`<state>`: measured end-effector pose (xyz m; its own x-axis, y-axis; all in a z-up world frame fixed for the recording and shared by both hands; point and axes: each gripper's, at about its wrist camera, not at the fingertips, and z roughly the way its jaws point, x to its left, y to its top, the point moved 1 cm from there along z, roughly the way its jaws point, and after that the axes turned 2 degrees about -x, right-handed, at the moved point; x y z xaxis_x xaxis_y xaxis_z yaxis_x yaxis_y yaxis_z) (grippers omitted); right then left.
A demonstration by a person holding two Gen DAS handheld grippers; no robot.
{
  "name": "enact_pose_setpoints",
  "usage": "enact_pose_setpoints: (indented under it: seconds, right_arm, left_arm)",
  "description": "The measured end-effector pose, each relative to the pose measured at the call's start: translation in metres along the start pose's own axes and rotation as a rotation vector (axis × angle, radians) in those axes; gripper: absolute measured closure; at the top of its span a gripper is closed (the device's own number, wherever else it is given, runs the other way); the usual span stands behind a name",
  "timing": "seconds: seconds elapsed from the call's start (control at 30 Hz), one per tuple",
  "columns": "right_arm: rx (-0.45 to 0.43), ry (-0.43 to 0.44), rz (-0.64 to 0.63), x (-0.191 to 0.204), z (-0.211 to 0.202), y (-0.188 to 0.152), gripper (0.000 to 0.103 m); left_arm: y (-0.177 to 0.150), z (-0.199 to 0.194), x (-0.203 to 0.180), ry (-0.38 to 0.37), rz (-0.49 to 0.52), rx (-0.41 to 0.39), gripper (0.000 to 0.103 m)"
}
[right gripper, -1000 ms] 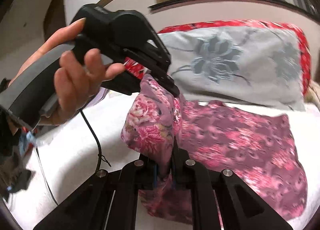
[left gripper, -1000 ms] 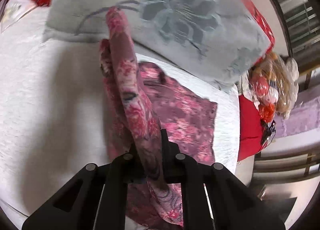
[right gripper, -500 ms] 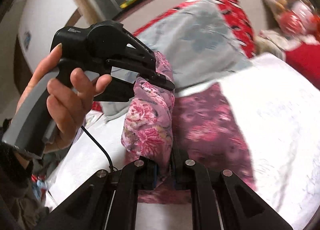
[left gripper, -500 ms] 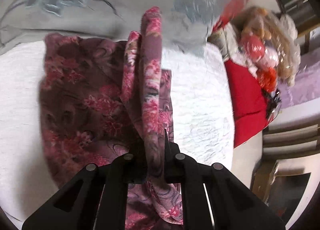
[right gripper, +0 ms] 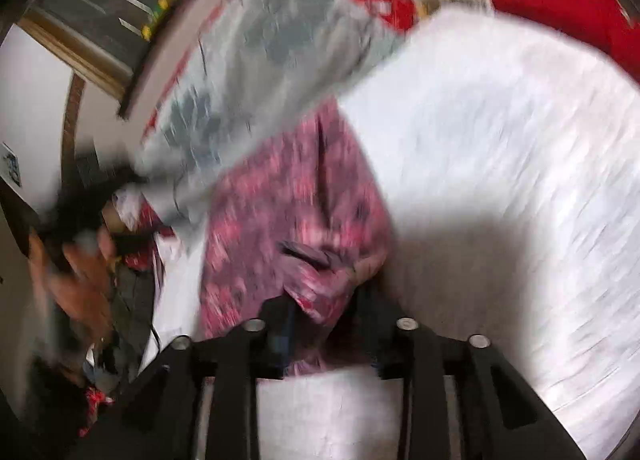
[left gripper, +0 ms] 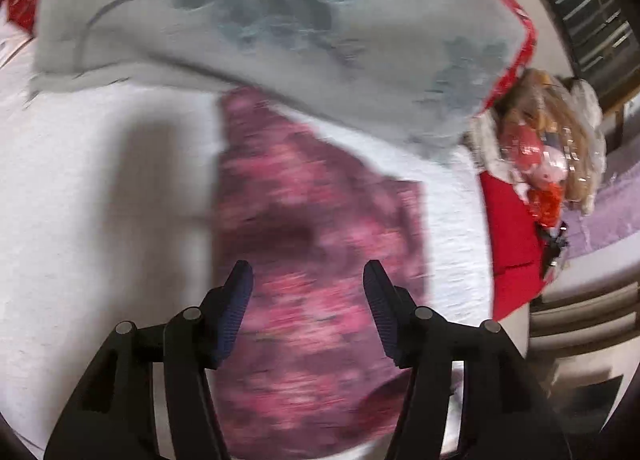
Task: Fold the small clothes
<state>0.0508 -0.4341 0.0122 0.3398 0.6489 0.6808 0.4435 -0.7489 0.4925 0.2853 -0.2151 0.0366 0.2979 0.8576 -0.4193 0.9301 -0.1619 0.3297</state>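
Left gripper (left gripper: 306, 302) opening, hovering above the pink floral garment (left gripper: 316, 244) with fingers (left gripper: 236, 300) spread apart and nothing clamped between them; cloth seen in the gap lies flat below, not pinched. Right gripper (right gripper: 326, 324) also opening, a bunched fold of the same floral garment (right gripper: 296, 199) sitting between its fingers (right gripper: 280, 320); too blurred to tell whether the pads touch the fabric, though the fold appears loose rather than squeezed. Garment spread on the white quilted bed cover (left gripper: 100, 199), far edge tucked just under the grey pillow with a blue flower pattern (left gripper: 280, 27). Red cloth (left gripper: 512, 244) beside the bed at the right edge of the left wrist view, with a plastic-wrapped bundle (left gripper: 548, 147) above it. At the left edge of the right wrist view, a person's hand (right gripper: 80, 288), heavily blurred. Both views smeared by motion, fine detail of the print lost.
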Motion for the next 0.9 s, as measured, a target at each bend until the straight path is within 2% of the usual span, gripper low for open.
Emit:
enact_pose_setpoints:
  seconds: [0.07, 0.13, 0.27, 0.37, 0.4, 0.43, 0.53, 0.6, 0.63, 0.7, 0.73, 0.77, 0.83, 0.87, 0.9]
  right_arm:
    - [-0.028, -0.010, -0.038, 0.011, 0.004, 0.021, 0.059]
    - [-0.019, 0.005, -0.059, 0.022, 0.022, 0.041, 0.057]
    - [0.095, 0.000, -0.021, 0.028, 0.090, 0.067, 0.053]
    - [0.187, -0.090, -0.051, 0.029, 0.138, 0.071, 0.053]
    - [0.209, -0.096, -0.069, 0.031, 0.148, 0.072, 0.063]
    - [0.201, -0.078, -0.097, 0.037, 0.151, 0.077, 0.100]
    - [0.081, -0.020, -0.187, 0.057, 0.138, 0.095, 0.099]
    - [0.036, -0.050, -0.171, 0.052, 0.139, 0.105, 0.099]
    - [0.058, -0.084, -0.154, 0.043, 0.148, 0.106, 0.099]
    - [0.161, -0.189, -0.131, 0.020, 0.174, 0.100, 0.099]
    - [0.197, -0.187, -0.110, 0.012, 0.180, 0.096, 0.098]
    - [0.170, -0.170, -0.090, 0.012, 0.172, 0.097, 0.099]
    - [0.143, -0.148, -0.069, 0.016, 0.152, 0.100, 0.089]
    - [0.137, -0.113, -0.060, 0.016, 0.139, 0.099, 0.088]
    - [0.138, -0.073, -0.050, 0.015, 0.124, 0.095, 0.082]
  left_arm:
    - [-0.010, 0.004, 0.020, -0.006, -0.028, 0.004, 0.047]
    - [-0.024, 0.012, 0.037, -0.056, -0.074, 0.023, 0.047]
    - [-0.047, 0.024, 0.049, -0.137, -0.112, 0.032, 0.047]
    - [-0.052, 0.023, 0.049, -0.143, -0.095, -0.001, 0.047]
    - [-0.052, 0.017, 0.048, -0.129, -0.076, -0.037, 0.047]
    - [-0.050, 0.012, 0.046, -0.127, -0.059, -0.075, 0.047]
    - [-0.049, 0.002, 0.045, -0.069, -0.024, -0.180, 0.047]
    - [-0.050, 0.004, 0.049, -0.039, -0.030, -0.217, 0.047]
    - [-0.050, 0.009, 0.053, -0.027, -0.029, -0.213, 0.046]
    - [-0.048, 0.019, 0.054, -0.003, 0.000, -0.184, 0.045]
    - [-0.049, 0.024, 0.055, 0.020, 0.019, -0.174, 0.045]
    - [-0.051, 0.022, 0.058, 0.025, 0.024, -0.174, 0.045]
    - [-0.049, 0.016, 0.061, 0.014, 0.011, -0.173, 0.045]
    - [-0.049, 0.013, 0.062, 0.001, 0.002, -0.170, 0.045]
    - [-0.051, 0.010, 0.062, -0.028, -0.003, -0.168, 0.045]
